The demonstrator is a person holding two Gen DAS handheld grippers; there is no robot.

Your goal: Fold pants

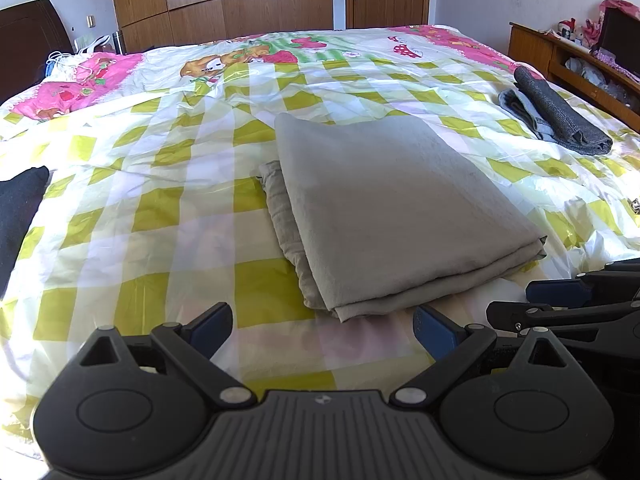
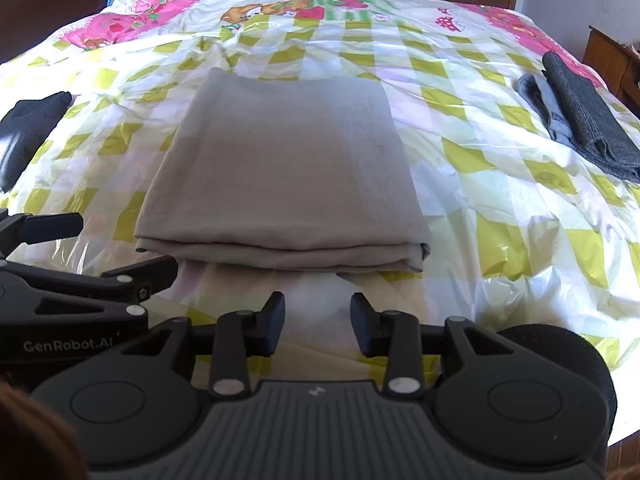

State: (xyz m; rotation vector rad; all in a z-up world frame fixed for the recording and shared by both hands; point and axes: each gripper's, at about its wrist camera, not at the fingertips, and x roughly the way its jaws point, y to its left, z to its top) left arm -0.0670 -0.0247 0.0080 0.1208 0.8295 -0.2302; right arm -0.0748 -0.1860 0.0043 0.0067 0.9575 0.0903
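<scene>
Beige-grey pants (image 1: 392, 208) lie folded in a flat rectangular stack on the checked bedspread (image 1: 152, 216); they also show in the right wrist view (image 2: 284, 168). My left gripper (image 1: 322, 330) is open and empty, just in front of the stack's near edge. My right gripper (image 2: 318, 314) is open and empty, a little short of the stack's near fold. The right gripper also shows at the right edge of the left wrist view (image 1: 568, 300), and the left gripper at the left edge of the right wrist view (image 2: 92, 248).
A folded dark grey and blue garment pile (image 1: 560, 116) lies at the bed's right side, also in the right wrist view (image 2: 580, 116). A black garment (image 1: 18, 208) lies at the left edge. A wooden shelf unit (image 1: 576, 64) stands right; wardrobe and door behind.
</scene>
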